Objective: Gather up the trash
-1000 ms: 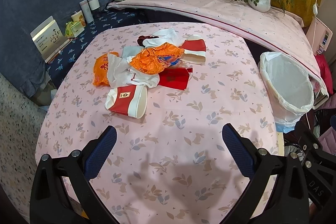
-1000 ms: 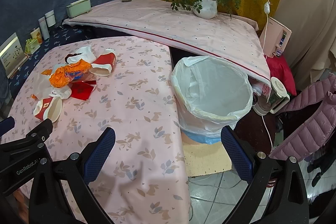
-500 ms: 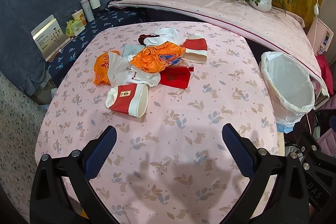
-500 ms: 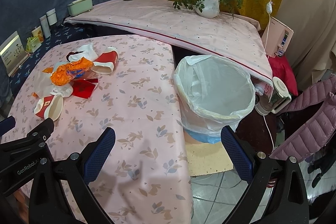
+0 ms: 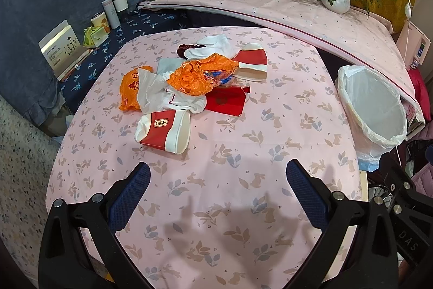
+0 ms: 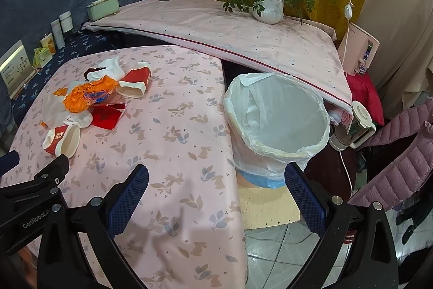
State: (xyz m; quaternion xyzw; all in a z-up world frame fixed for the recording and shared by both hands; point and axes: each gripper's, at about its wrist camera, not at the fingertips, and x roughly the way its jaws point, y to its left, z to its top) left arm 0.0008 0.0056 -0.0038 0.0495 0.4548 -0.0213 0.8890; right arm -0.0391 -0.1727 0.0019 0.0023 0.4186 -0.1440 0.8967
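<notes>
1. Left gripper (image 5: pixel 217 182), right gripper (image 6: pixel 216 182): jaws wide apart, holding nothing.
2. Trash pile (image 5: pixel 197 77): far-left on counter (image 5: pixel 243 180); probably light, crushable; nearest paper cup (image 5: pixel 163 130) likely pinched across its rim; lined bin (image 6: pixel 278 123) right.

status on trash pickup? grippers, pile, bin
Left gripper open, empty, short of pile. Right gripper open, empty. Nearest red-and-white paper cup lies tipped, untouched. Lined trash bin beside table, nothing blocking.
</notes>
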